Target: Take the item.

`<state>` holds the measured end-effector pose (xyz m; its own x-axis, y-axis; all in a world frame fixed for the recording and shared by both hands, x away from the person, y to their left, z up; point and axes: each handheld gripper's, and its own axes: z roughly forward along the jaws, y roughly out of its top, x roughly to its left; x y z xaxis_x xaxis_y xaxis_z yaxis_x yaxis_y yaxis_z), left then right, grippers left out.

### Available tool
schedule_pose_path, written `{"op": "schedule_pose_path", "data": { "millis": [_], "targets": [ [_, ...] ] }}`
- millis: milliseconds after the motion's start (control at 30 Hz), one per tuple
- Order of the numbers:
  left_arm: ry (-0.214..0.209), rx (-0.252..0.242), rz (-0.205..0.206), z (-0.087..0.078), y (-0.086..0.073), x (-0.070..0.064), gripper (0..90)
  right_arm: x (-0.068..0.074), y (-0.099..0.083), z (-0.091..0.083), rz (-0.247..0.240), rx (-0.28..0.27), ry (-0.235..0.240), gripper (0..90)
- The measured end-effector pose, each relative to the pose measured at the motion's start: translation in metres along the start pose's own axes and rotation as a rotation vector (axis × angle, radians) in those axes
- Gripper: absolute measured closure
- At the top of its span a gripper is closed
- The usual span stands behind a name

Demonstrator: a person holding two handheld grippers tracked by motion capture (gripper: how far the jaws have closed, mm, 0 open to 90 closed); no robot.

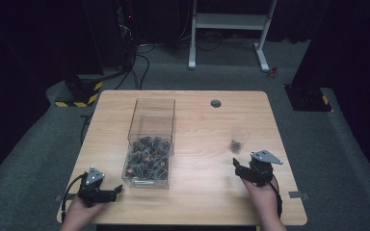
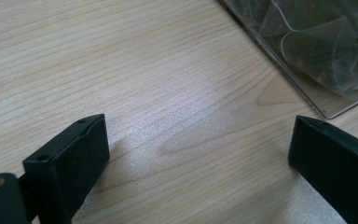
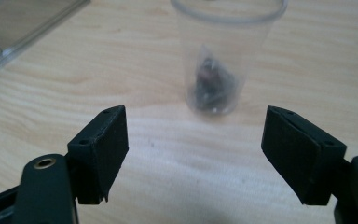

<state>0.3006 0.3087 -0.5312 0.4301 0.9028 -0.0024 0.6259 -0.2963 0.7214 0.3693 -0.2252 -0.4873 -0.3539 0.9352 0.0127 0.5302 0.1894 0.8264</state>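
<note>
Both hands rest at the near table edge [image 1: 192, 211]. Left gripper [image 1: 110, 192] spread wide, empty, aimed at the clear bin [image 1: 150, 144] of small wrapped pieces, possibly bagged hardware. Right gripper [image 1: 239, 168], likewise agape and empty, faces the clear cup [image 3: 221, 56] holding one piece, likely staging transfer.

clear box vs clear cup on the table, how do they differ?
The box is tall, square-sided and much larger; the cup is small and round. The box holds a deep heap of small wrapped pieces; the cup holds just a little at its bottom. The box sits mid-table; the cup stands right of it. Both are see-through and open-topped.
</note>
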Motion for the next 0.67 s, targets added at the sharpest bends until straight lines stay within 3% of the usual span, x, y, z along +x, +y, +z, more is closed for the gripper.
{"op": "schedule_pose_path", "data": {
  "millis": [333,667],
  "targets": [
    [0.000,0.000,0.000,0.000,0.000,0.000,5.5,0.005,-0.036,0.005,0.008,0.084,0.002,21.8],
    [0.000,0.000,0.000,0.000,0.000,0.000,5.5,0.010,-0.039,0.006,-0.029,0.144,-0.014,22.0]
  ]
}}
